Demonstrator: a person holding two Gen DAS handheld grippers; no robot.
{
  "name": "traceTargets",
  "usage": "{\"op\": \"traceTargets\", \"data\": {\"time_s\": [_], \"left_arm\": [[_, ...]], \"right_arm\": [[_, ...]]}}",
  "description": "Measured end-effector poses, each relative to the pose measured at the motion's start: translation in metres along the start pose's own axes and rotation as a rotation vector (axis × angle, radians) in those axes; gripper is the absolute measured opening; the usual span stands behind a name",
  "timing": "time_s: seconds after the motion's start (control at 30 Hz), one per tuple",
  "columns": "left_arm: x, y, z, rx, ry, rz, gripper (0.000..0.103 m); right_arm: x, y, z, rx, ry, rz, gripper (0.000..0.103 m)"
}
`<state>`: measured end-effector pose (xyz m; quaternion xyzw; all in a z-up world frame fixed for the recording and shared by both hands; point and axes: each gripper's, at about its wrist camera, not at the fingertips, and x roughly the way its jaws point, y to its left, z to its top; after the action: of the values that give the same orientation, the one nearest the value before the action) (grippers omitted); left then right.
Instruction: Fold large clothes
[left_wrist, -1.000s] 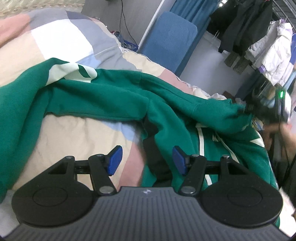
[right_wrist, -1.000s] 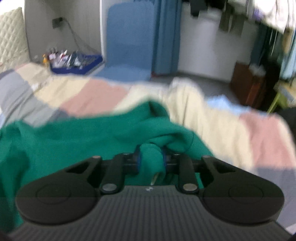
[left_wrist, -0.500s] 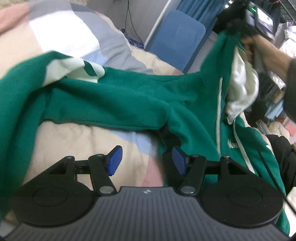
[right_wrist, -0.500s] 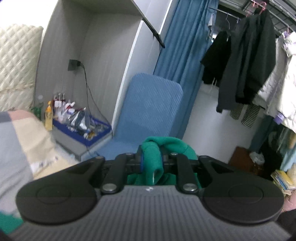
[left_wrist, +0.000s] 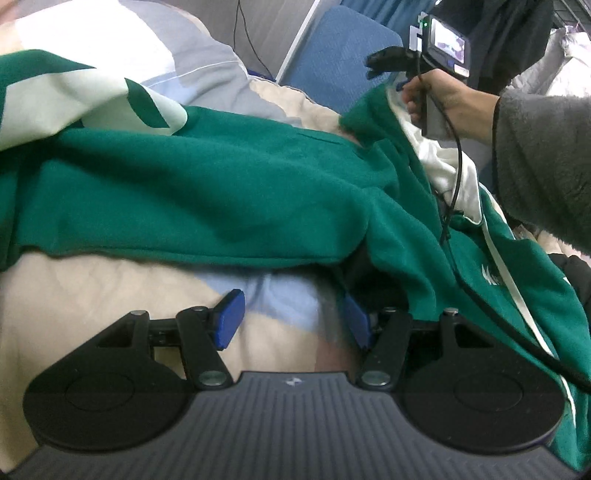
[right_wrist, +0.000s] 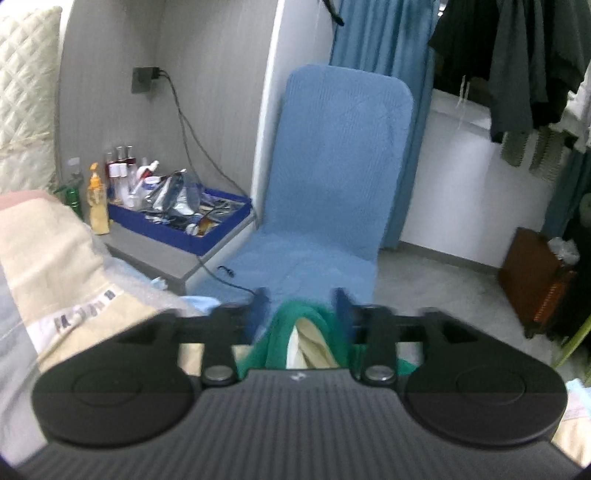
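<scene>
Left wrist view: the large green fleece hooded sweatshirt (left_wrist: 207, 184) lies spread across the patchwork quilt of cream, pink, grey and pale blue panels (left_wrist: 92, 295) on the bed. The left claw (left_wrist: 293, 319) stands spread just above the quilt, nothing between its blue pads (left_wrist: 231, 319); its gap matches that of a second ago, while the sweatshirt's lower hem now sits closer in front of it. The right claw (left_wrist: 384, 61), carried by a hand (left_wrist: 439, 99) in a grey fleece sleeve (left_wrist: 543, 166), hangs over the far edge of the garment; half a second ago it held the hood raised high, and the hood with its white lining (left_wrist: 443, 166) now rests lower on the bed.

Right wrist view: the right claw (right_wrist: 301, 306) faces a blue padded floor chair (right_wrist: 340, 166) and a blue tray of toiletries (right_wrist: 177, 218). A second ago its jaws were pinched on a fold of green cloth; now they are opening, and the fold (right_wrist: 295, 332) sits loose between them, the blurred pads apparently clear of it.
</scene>
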<state>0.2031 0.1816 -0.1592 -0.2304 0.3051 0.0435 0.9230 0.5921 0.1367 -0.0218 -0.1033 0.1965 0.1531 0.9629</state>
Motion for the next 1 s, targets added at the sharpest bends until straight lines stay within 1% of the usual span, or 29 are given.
{"op": "traceTargets", "data": {"time_s": [0.03,0.1,0.17,0.23,0.4,0.5,0.63,0.7,0.77,0.87,0.93,1.0], "left_arm": [[0.001,0.000,0.001,-0.004,-0.001,-0.002,0.065],[0.001,0.001,0.003,-0.010,0.001,-0.008,0.065],[0.000,0.003,0.006,-0.015,0.006,-0.013,0.065],[-0.004,0.003,0.008,-0.023,0.012,-0.013,0.065],[-0.017,0.002,0.010,-0.021,0.021,-0.004,0.065],[-0.028,-0.002,0.011,-0.010,0.017,0.008,0.065],[-0.054,-0.014,0.010,0.021,-0.014,0.006,0.065],[-0.072,-0.021,0.009,0.037,-0.028,0.000,0.065],[-0.090,-0.028,0.005,0.040,-0.035,-0.023,0.065],[-0.122,-0.043,-0.005,0.087,-0.048,-0.030,0.065],[-0.142,-0.052,-0.013,0.099,-0.036,-0.055,0.065],[-0.158,-0.060,-0.020,0.106,-0.027,-0.070,0.065]], "right_arm": [[-0.003,0.000,-0.004,0.004,-0.008,0.008,0.079],[-0.010,-0.001,-0.007,0.029,-0.023,0.024,0.080],[-0.018,-0.004,-0.009,0.063,-0.011,0.047,0.080],[-0.026,-0.006,-0.011,0.078,-0.003,0.051,0.080],[-0.081,-0.020,-0.028,0.071,0.004,0.071,0.080],[-0.130,-0.038,-0.044,0.114,0.015,0.083,0.080],[-0.199,-0.063,-0.067,0.151,0.038,0.095,0.080],[-0.235,-0.076,-0.080,0.153,0.038,0.101,0.080],[-0.274,-0.091,-0.096,0.159,0.040,0.096,0.080],[-0.326,-0.117,-0.119,0.208,0.049,0.103,0.080],[-0.364,-0.130,-0.134,0.228,0.077,0.065,0.080],[-0.401,-0.142,-0.149,0.251,0.121,0.050,0.080]]}}
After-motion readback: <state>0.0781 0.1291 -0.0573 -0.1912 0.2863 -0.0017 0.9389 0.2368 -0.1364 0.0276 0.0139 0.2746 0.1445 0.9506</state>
